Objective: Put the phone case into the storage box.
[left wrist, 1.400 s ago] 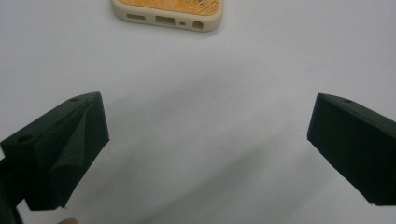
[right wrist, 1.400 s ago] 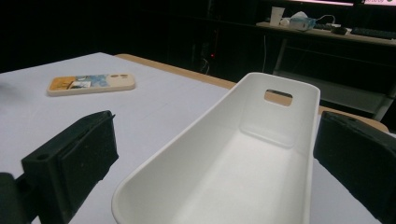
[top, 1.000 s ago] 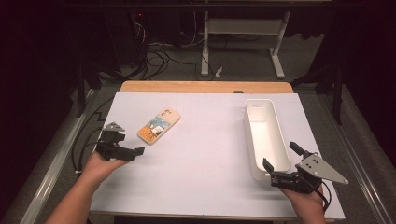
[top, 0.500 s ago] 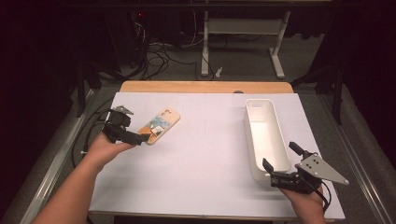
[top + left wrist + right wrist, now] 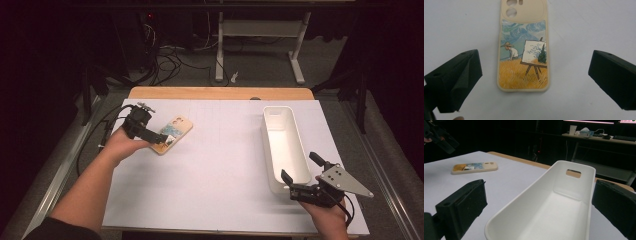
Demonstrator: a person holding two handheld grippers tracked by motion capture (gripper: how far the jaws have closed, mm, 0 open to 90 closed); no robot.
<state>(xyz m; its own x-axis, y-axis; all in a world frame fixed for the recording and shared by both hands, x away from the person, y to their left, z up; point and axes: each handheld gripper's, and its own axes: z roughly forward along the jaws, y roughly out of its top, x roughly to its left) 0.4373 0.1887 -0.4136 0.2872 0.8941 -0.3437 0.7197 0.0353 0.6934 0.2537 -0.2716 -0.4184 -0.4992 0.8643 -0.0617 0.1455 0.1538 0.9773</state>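
Left gripper point(image 5: 159, 137) jaws spread wide, straddling case point(image 5: 523, 47), flat on table point(image 5: 220, 165) left of bin point(image 5: 285, 145). Lower squarely, pinch long edges, avoid sliding. Right gripper point(image 5: 295, 187) spread at bin's near end.

Setting: lab / recording workspace, dim surroundings.
- Work table point(image 5: 220, 93): wood top, covered w/ white sheet point(image 5: 220, 165), lit from above; room beyond it dark.
- Floor: grey carpet; loose black cables point(image 5: 170, 55) trailing at far left.
- Far centre: white metal desk frame point(image 5: 260, 30) on legs w/ flat feet.
- Right gripper view, far right: long desk point(image 5: 599, 138) w/ paper cup point(image 5: 573, 130), tissue box point(image 5: 586, 132), keyboard point(image 5: 624, 138); lit screen edge above.
- No home or kitchen fittings; bare test-bench look.
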